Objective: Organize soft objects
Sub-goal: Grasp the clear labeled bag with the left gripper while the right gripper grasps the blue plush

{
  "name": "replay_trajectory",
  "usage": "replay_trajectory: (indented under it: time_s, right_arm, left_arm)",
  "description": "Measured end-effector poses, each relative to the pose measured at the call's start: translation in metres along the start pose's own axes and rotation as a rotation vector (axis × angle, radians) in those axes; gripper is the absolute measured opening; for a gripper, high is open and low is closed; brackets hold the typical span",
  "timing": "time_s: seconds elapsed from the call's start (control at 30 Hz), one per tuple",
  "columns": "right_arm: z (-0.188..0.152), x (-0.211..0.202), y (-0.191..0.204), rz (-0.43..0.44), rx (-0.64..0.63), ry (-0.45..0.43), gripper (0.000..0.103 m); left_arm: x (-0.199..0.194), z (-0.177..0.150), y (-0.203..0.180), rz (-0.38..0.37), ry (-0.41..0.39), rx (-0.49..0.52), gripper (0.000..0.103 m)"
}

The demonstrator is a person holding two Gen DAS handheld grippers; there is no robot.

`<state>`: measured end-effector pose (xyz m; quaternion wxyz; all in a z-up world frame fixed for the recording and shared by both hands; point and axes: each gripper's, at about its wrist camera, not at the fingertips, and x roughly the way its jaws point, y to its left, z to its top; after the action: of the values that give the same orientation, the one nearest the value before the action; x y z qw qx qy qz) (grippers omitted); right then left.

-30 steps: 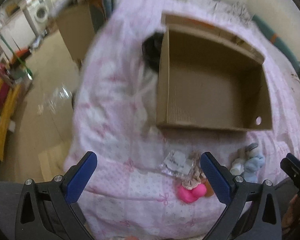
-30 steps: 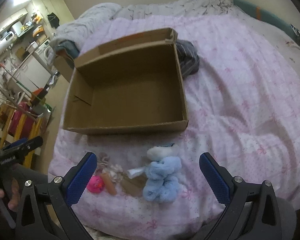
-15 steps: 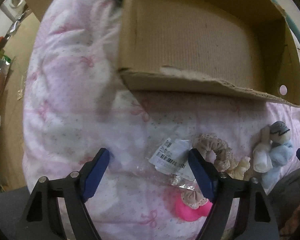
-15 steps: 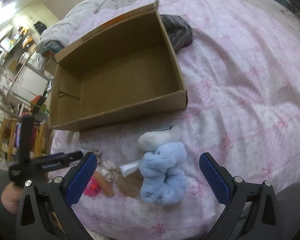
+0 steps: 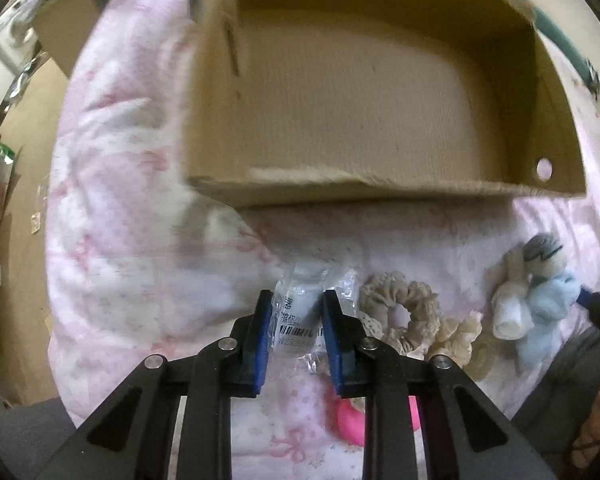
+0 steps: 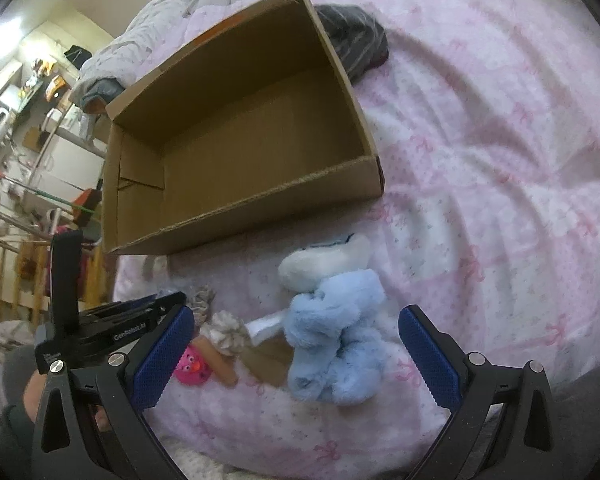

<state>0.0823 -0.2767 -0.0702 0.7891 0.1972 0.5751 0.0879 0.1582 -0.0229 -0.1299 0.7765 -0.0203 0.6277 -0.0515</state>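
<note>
Because the soft things lie in a loose row along the near edge of the bed, both tools come at them from above, with the open cardboard box (image 5: 380, 92) waiting just beyond at the upper centre of each view, its top open so things can be dropped straight in. At the lower centre of the left wrist view, the left gripper (image 5: 296, 316) is closing its blue pads on a clear plastic packet (image 5: 306, 308); the film sits between the jaws and looks pinched at its sides, probably taken first as the nearest item. Its white label carries a barcode and blurred print, apparently Chinese characters and a code beginning "DYZ", too smeared to read with confidence. Right of it lie a beige scrunchie (image 5: 408, 312) and, partly hidden by the tool, a pink toy (image 5: 350, 420). In the right wrist view the right gripper (image 6: 296, 352) stands spread wide around a blue plush toy (image 6: 336, 340) without touching it. On the left tool's body, lower left there, white lettering seems to read "GenRobot.AI".
</note>
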Motion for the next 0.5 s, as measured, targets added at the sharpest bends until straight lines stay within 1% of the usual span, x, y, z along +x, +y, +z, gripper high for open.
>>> replay_trajectory:
  time_s: [0.1, 0.13, 0.27, 0.33, 0.4, 0.47, 0.5]
  right_arm:
    - [0.002, 0.006, -0.015, -0.036, 0.049, 0.030, 0.103]
    - [0.002, 0.007, -0.019, -0.031, 0.069, 0.033, 0.103]
    - [0.004, 0.014, -0.025, -0.020, 0.114, 0.047, 0.103]
    - [0.003, 0.023, -0.024, -0.008, 0.116, 0.078, 0.103]
    - [0.001, 0.034, -0.024, -0.012, 0.124, 0.106, 0.103]
    - [-0.001, 0.042, -0.027, 0.009, 0.150, 0.131, 0.093]
    - [-0.001, 0.046, -0.030, 0.031, 0.175, 0.141, 0.090]
  left_arm:
    - [-0.020, -0.003, 0.006, 0.007, -0.048, -0.044, 0.022]
    - [-0.027, -0.006, 0.010, 0.009, -0.055, -0.055, 0.022]
    - [-0.057, -0.020, 0.017, -0.029, -0.085, -0.087, 0.022]
    - [-0.078, -0.027, 0.025, -0.040, -0.105, -0.088, 0.022]
    - [-0.083, -0.036, 0.025, -0.036, -0.115, -0.088, 0.022]
    - [-0.089, -0.044, 0.023, -0.031, -0.107, -0.090, 0.022]
    - [-0.083, -0.038, 0.027, -0.027, -0.104, -0.091, 0.022]
